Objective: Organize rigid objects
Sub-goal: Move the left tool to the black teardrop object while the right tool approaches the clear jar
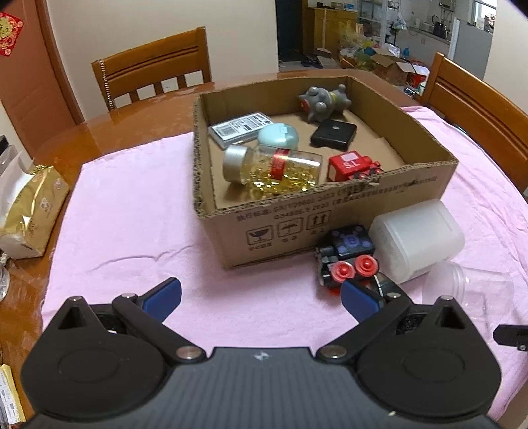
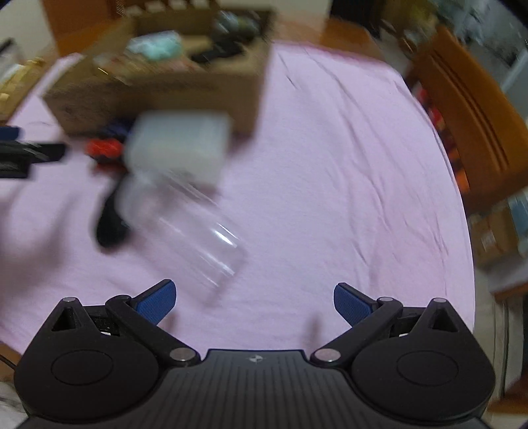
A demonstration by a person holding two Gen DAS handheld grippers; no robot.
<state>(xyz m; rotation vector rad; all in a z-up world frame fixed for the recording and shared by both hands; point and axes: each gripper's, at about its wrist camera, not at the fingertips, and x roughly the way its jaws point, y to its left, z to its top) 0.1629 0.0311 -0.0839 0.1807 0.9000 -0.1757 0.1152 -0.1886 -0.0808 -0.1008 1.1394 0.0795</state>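
Spread left claw [image 1: 260, 298] near toy train [image 1: 346, 260]

This is a home, seemingly its dining area. A glossy wooden counter [image 1: 99, 132] carries a pink cloth [image 1: 132, 214], and matching wooden dining chairs stand around it: one [image 1: 155, 69] at the far side and another [image 1: 475, 109] to the right. A wooden door [image 1: 29, 82] on the left bears a red paper decoration [image 1: 10, 33]. Through the doorway [image 1: 290, 29] behind, a room with open cardboard boxes [image 1: 392, 67], bags and slippers on the floor leads to what is probably a kitchen, since a dark kettle [image 1: 439, 24] sits by a window there, though that part is small and distant. A gold foil packet [image 1: 33, 204] lies at the counter's edge.
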